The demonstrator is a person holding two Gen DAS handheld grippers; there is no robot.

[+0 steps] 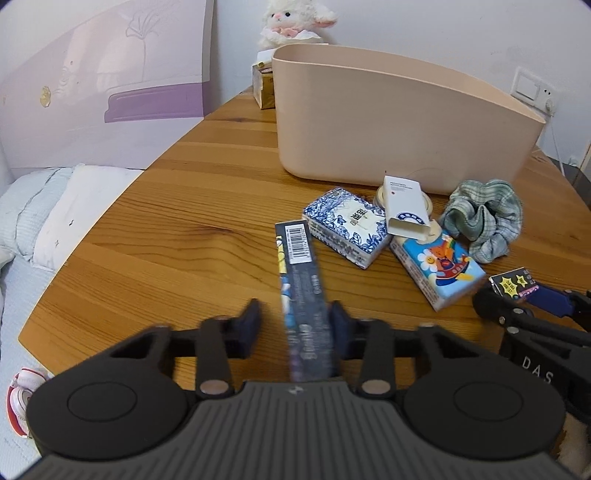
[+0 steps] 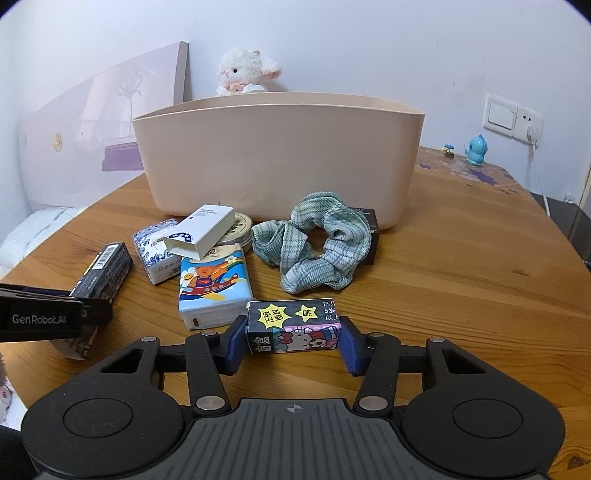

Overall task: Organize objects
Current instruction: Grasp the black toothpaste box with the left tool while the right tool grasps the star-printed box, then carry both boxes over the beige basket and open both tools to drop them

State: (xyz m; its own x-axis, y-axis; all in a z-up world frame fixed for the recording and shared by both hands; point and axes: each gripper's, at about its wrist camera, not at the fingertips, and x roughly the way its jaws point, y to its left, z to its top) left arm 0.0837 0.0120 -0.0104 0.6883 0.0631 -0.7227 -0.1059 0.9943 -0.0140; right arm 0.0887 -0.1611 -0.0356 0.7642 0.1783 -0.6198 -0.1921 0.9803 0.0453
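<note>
A beige plastic bin (image 1: 399,122) (image 2: 280,155) stands on the wooden table. In front of it lie a blue-patterned tissue pack (image 1: 345,225) (image 2: 153,247), a white box (image 1: 404,206) (image 2: 207,230) on a round tin (image 2: 240,229), a cartoon bear tissue pack (image 1: 437,267) (image 2: 212,286) and a green plaid scrunchie (image 1: 484,218) (image 2: 317,243). My left gripper (image 1: 293,321) is open around a long dark box (image 1: 301,291) (image 2: 99,280), which touches only the right finger. My right gripper (image 2: 293,343) is shut on a small dark cartoon box (image 2: 295,325) (image 1: 513,282).
A plush lamb (image 1: 291,22) (image 2: 243,72) and a small carton (image 1: 263,86) sit behind the bin. A dark box (image 2: 371,236) lies behind the scrunchie. A blue figurine (image 2: 476,149) stands at the far right near a wall socket (image 2: 513,120). A bed with pillows (image 1: 55,210) lies left of the table.
</note>
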